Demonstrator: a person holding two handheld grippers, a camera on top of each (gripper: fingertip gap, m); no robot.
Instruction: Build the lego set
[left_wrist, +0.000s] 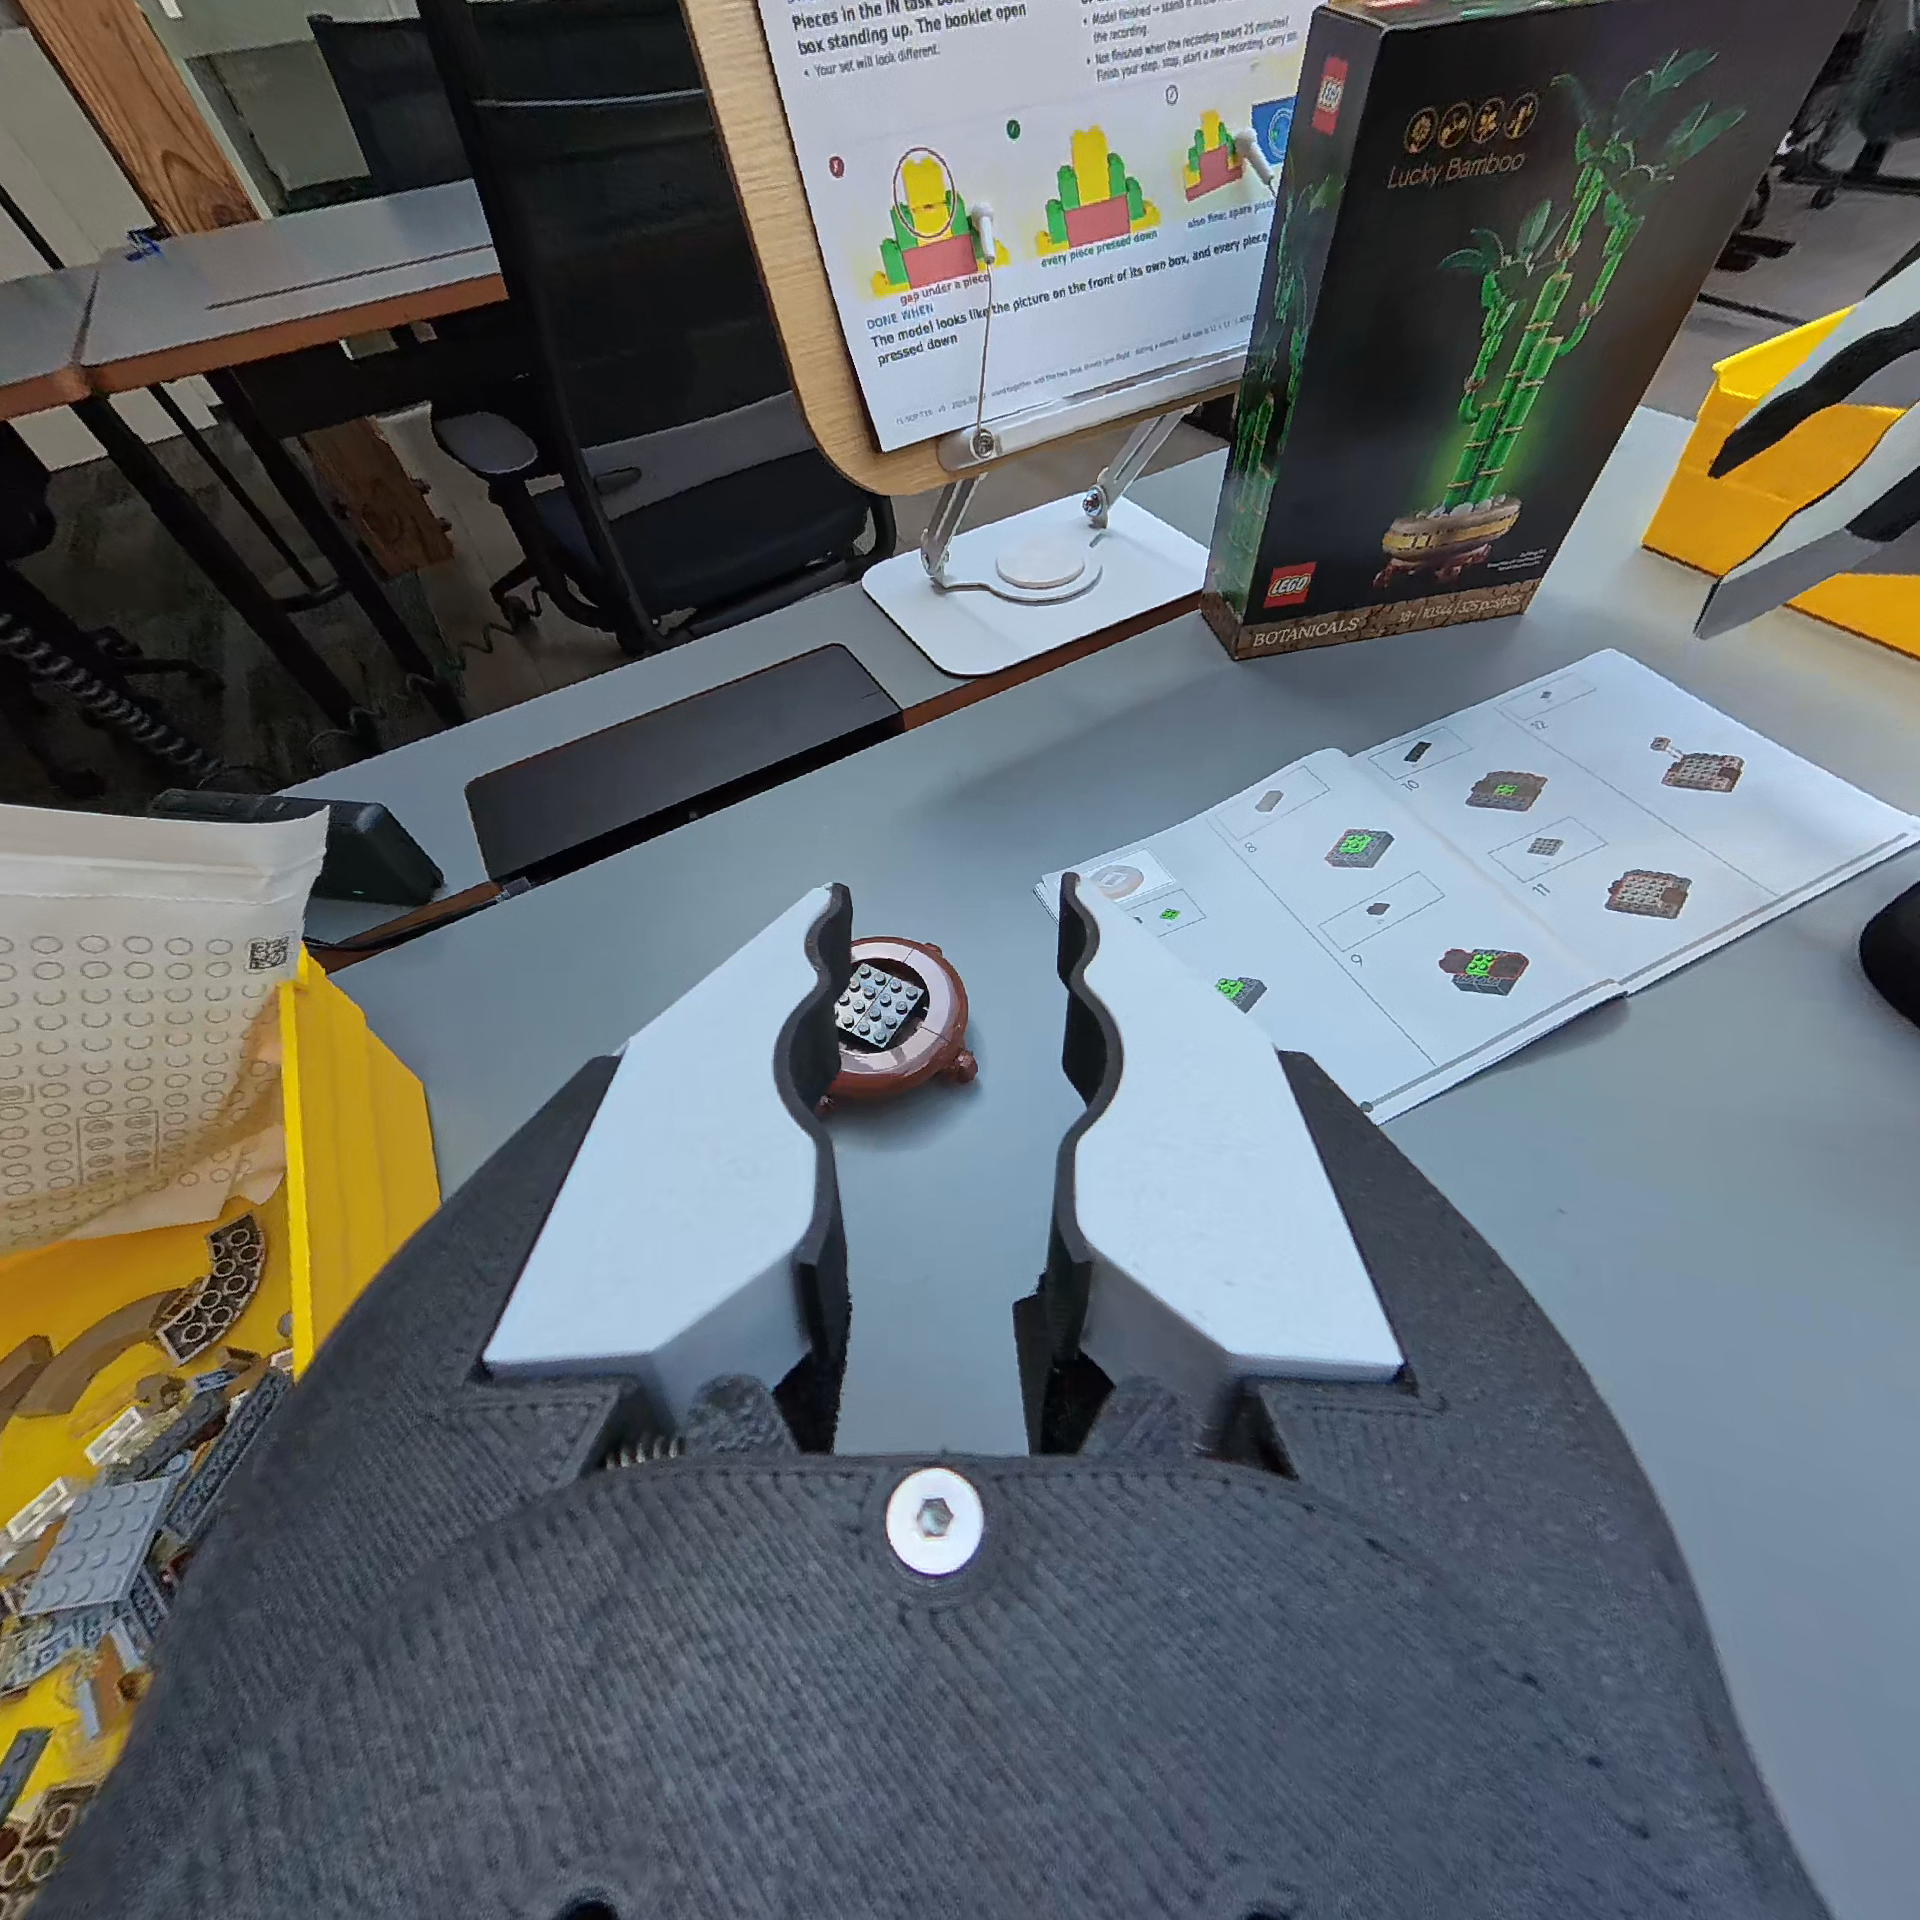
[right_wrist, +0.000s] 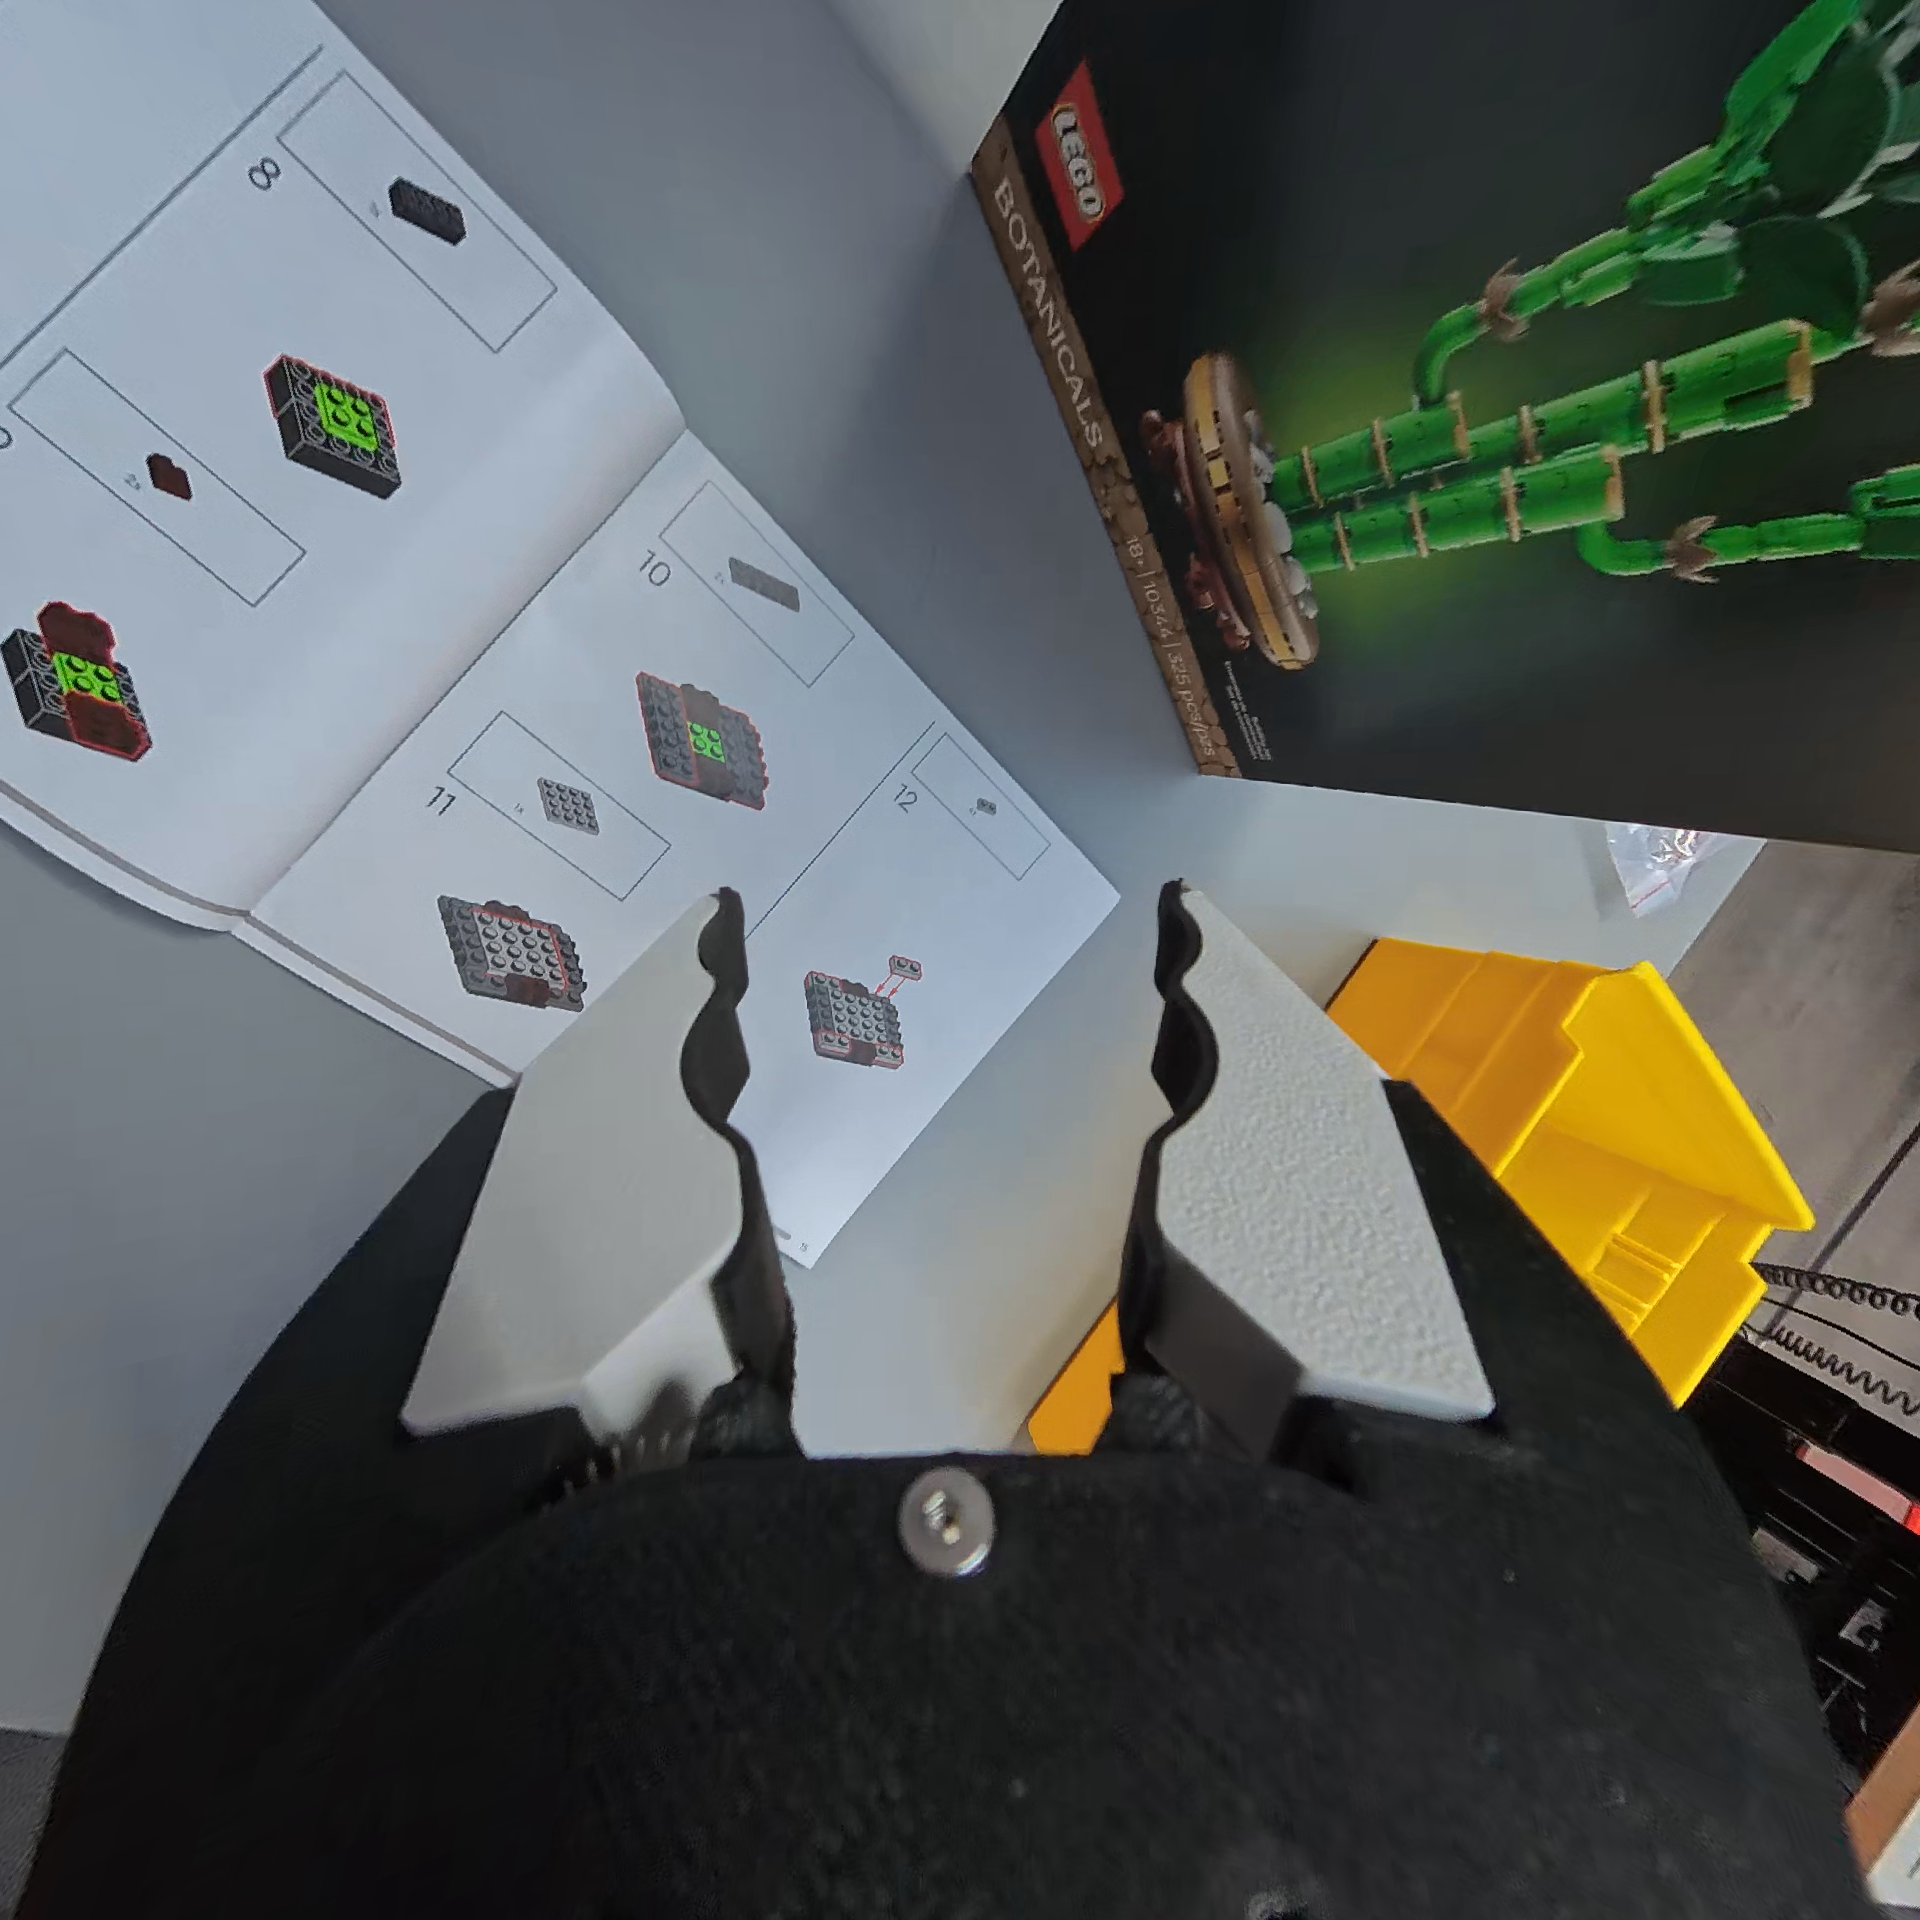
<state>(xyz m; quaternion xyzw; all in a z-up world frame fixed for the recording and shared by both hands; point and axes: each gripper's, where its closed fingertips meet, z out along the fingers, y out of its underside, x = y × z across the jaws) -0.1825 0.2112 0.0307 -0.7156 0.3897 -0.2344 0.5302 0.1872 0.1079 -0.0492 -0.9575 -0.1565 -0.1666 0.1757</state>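
A small round brown model base (left_wrist: 902, 1029) with a dark grey studded plate on top sits on the grey table (left_wrist: 1558, 1299). My left gripper (left_wrist: 948, 894) is open and empty, its fingers straddling the base from just above; the left finger hides the base's left edge. My right gripper (right_wrist: 948, 896) is open and empty, hovering over the corner of the open instruction booklet (right_wrist: 436, 644). The booklet also shows in the left wrist view (left_wrist: 1475, 883). The right gripper's fingers (left_wrist: 1829, 457) show at the far right of the left wrist view.
A yellow bin (left_wrist: 343, 1122) of loose bricks with a paper bag (left_wrist: 135, 1018) stands at the left. The set's box (left_wrist: 1475, 312) (right_wrist: 1507, 416) stands upright behind the booklet. Another yellow bin (right_wrist: 1579, 1122) is at the right. An instruction board on a stand (left_wrist: 1039, 208) is at the back. My right fingertips sit around 40 centimeters from my left ones.
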